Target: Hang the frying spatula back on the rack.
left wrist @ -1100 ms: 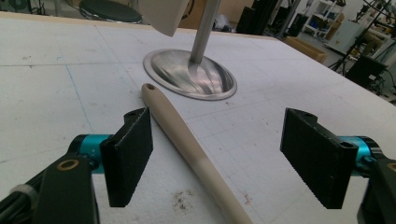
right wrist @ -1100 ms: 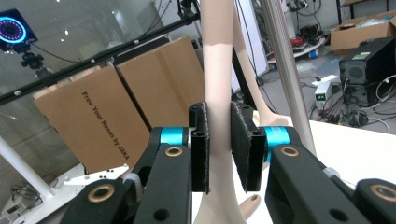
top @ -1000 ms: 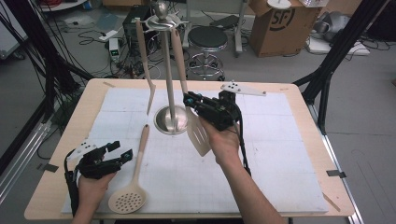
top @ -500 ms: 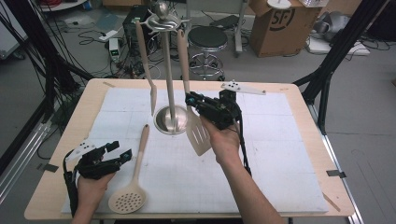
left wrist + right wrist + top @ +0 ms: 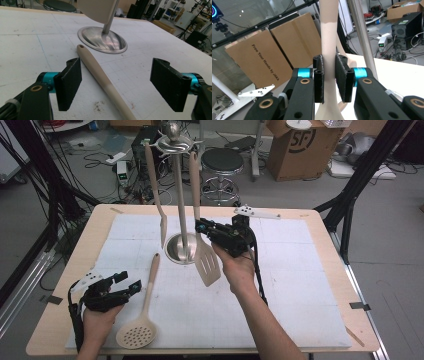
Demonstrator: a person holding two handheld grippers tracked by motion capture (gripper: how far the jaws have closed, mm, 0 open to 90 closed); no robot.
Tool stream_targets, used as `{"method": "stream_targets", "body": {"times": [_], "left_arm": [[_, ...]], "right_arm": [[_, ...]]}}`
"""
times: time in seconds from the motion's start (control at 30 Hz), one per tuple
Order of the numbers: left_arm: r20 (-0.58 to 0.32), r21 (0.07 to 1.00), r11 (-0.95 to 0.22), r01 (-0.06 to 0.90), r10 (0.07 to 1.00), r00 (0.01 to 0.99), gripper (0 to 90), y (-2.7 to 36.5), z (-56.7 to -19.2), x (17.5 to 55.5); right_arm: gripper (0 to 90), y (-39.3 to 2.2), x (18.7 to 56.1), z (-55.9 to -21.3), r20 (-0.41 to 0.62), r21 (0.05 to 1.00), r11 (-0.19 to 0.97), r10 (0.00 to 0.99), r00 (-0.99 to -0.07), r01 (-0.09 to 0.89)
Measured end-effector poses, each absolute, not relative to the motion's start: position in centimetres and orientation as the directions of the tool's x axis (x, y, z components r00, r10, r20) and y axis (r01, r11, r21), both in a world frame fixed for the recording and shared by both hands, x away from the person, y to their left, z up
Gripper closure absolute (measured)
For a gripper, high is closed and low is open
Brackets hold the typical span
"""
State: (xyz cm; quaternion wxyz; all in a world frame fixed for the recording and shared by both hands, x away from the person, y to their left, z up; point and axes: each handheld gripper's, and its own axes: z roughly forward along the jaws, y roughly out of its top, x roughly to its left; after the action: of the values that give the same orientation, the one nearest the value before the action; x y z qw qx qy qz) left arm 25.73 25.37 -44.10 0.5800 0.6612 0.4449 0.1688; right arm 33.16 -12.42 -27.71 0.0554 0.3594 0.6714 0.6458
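Note:
A metal utensil stand rises from the white mat, its hooks at the top. A beige spoon hangs on its left side. My right gripper is shut on the handle of a beige slotted turner, held upright beside the pole; its handle top reaches up to the hooks. In the right gripper view the pads clamp that handle. A beige skimmer lies flat on the mat. My left gripper stands open at its handle, which runs between the jaws untouched.
The stand's round base sits just beyond the skimmer handle's tip. The white mat covers most of the wooden table. A stool, cardboard boxes and cables stand on the floor behind.
My right gripper and the turner have shifted very slightly to the left near the pole. The left gripper and the skimmer have stayed put.

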Motion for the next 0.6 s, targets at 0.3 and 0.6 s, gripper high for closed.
{"method": "stream_targets", "body": {"times": [0.3,0.6], "left_arm": [[-0.294,0.918,0.072,0.391,0.785,0.546,26.0,25.37,-44.06,25.69],[-0.294,0.917,0.072,0.392,0.785,0.545,26.0,25.43,-44.11,25.73]], "right_arm": [[76.9,-12.32,33.42,-27.81,0.368,0.916,-0.086,0.573,-0.733,0.392],[76.0,-12.14,33.81,-28.05,0.376,0.912,-0.089,0.570,-0.731,0.400]]}}
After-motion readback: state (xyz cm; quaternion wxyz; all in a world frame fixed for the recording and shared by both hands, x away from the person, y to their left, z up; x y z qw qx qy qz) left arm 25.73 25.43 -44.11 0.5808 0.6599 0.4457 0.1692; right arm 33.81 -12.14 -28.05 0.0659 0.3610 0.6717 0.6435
